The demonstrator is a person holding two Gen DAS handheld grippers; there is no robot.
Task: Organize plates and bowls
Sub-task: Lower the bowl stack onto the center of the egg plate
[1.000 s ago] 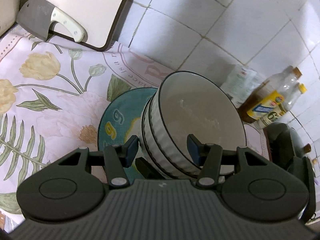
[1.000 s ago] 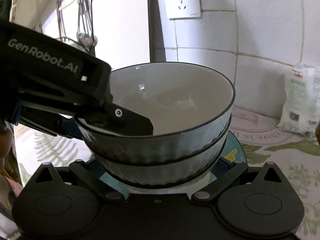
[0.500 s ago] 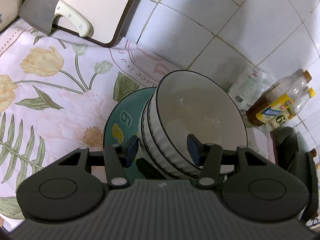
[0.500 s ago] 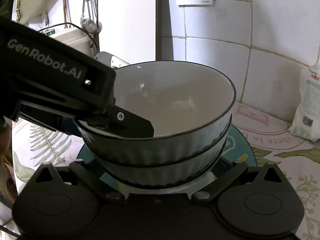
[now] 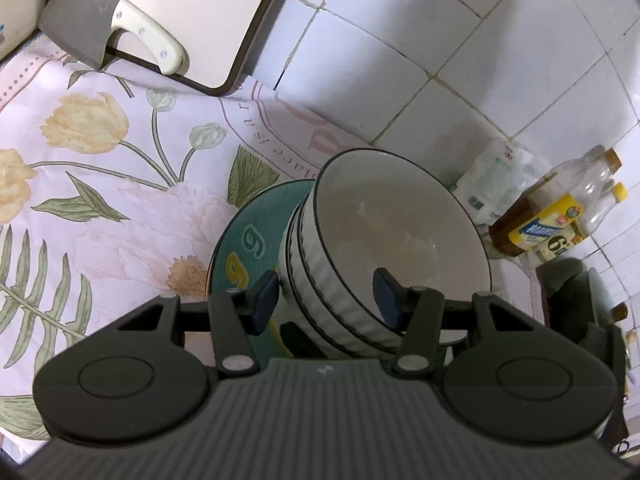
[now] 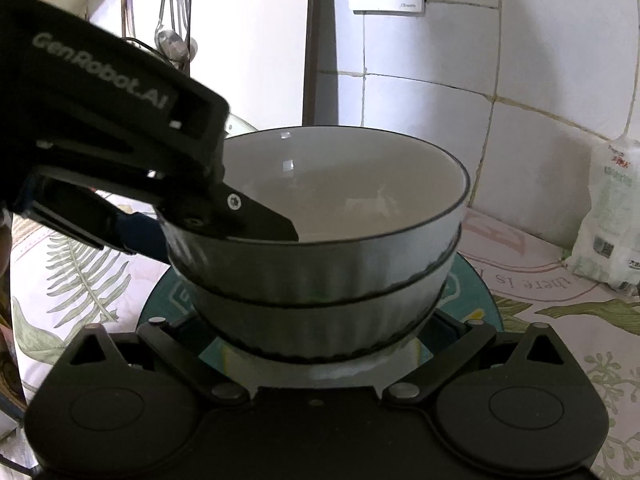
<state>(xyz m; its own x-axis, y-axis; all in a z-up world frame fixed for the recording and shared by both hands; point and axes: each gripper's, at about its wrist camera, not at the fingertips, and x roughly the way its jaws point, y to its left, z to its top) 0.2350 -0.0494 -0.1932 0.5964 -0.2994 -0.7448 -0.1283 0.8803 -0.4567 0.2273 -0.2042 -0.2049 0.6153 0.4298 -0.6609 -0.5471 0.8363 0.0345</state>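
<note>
**kitchen_noob:** So where's the stuff right now?

**dishstacker:** The stacked bowls (image 5: 384, 256) sit mid-frame in the left wrist view, nested in each other, on the teal plate (image 5: 248, 240), which is on the floral cloth of the table (image 5: 100, 184). The left claw (image 5: 326, 298) straddles the near wall of the stack, one pad outside and one inside the top bowl. It looks clamped on the rim, though I can't see actual contact at the outer pad. The right claw (image 6: 316, 332) reaches in low around the base of the stack. Its tips are hidden behind the bowls, so I can't tell if it's gripping or just apart around them.

**kitchen_noob:** How would that handle?

**dishstacker:** My guess: glazed ceramic, so heavy, stiff, slick and chippable. Nested bowls can slide on each other if tilted. A rim pinch plus support low near the base seems the sane hold. Keep it level.

**kitchen_noob:** Anything in the way?

**dishstacker:** A cleaver (image 5: 116, 36) leans against a cutting board (image 5: 192, 12) at upper left, well apart. An oil bottle (image 5: 556, 216) and a white packet (image 5: 496, 184) stand by the tiled wall (image 5: 460, 64) at right, near the bowls. Those are what I'd watch.
</note>
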